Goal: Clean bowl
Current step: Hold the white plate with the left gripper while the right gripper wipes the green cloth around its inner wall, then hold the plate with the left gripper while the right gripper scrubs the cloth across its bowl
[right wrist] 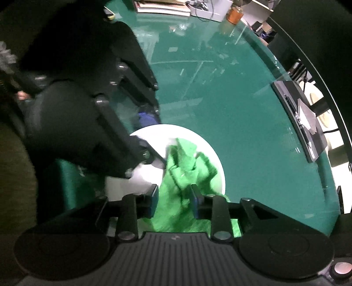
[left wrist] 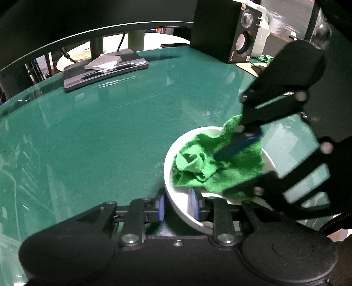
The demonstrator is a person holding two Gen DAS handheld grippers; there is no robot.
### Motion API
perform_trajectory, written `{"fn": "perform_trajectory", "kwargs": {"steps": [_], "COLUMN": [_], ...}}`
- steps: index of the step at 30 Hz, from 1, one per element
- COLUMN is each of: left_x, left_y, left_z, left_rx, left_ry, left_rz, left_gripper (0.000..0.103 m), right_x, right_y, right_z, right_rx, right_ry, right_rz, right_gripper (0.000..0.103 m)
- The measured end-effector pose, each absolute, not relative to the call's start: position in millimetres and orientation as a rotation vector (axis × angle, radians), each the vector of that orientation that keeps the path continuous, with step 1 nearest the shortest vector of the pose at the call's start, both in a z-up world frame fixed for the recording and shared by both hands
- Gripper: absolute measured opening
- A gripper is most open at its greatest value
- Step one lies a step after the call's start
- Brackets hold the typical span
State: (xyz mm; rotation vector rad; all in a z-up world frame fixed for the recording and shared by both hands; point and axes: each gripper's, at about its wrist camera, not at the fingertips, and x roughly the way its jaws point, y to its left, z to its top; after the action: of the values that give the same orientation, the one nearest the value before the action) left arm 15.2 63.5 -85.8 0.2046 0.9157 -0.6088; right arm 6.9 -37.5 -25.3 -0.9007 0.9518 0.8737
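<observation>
A white bowl (left wrist: 168,162) (right wrist: 198,140) stands on the green glass-topped table (left wrist: 99,136). A crumpled green cloth (left wrist: 198,167) (right wrist: 187,173) lies inside it and hangs over the near rim in the right wrist view. My left gripper (left wrist: 178,205) (right wrist: 151,138) straddles the bowl's rim, one blue pad outside the wall and one inside, shut on it. My right gripper (right wrist: 175,200) (left wrist: 222,173) points down into the bowl. Its jaws stand apart with the cloth loose between them, the pads not pressing on it.
A dark monitor-stand base (left wrist: 103,68) (right wrist: 301,118) with a notepad and pens sits at the table's far side. A black speaker (left wrist: 231,33) and a white appliance (left wrist: 261,33) stand at the back right. Books (right wrist: 162,7) and an orange object (right wrist: 234,13) lie at another edge.
</observation>
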Motion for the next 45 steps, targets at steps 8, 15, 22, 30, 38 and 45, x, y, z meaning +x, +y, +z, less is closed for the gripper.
{"fn": "perform_trajectory", "kwargs": {"steps": [8,15,22,30,38,45], "left_x": [16,14,15,15,14,14], "left_y": [63,63,63,63,62,63], "left_z": [-86,-86,-86,-86,-86,-86], "left_rx": [0.208,0.217,0.213,0.218,0.224,0.211], "left_ry": [0.914,0.908,0.908,0.906,0.904,0.908], "left_rz": [-0.608,-0.604,-0.600,-0.603,-0.603,-0.607], "left_gripper": [0.027,0.028,0.029,0.029,0.029,0.029], "right_x": [20,33,51,62,60,60], "right_y": [-27,-19,-23,-31,-30,-34], "right_z": [-32,-50,-44,-41,-41,-36], "right_rx": [-1.008,-1.066,-0.880,-0.827,-0.866,-0.649], "right_ry": [0.862,0.898,1.117,1.179,1.145,1.300], "right_rz": [0.899,0.901,0.883,0.876,0.848,0.947], "right_gripper": [0.029,0.013,0.010,0.009,0.010,0.012]}}
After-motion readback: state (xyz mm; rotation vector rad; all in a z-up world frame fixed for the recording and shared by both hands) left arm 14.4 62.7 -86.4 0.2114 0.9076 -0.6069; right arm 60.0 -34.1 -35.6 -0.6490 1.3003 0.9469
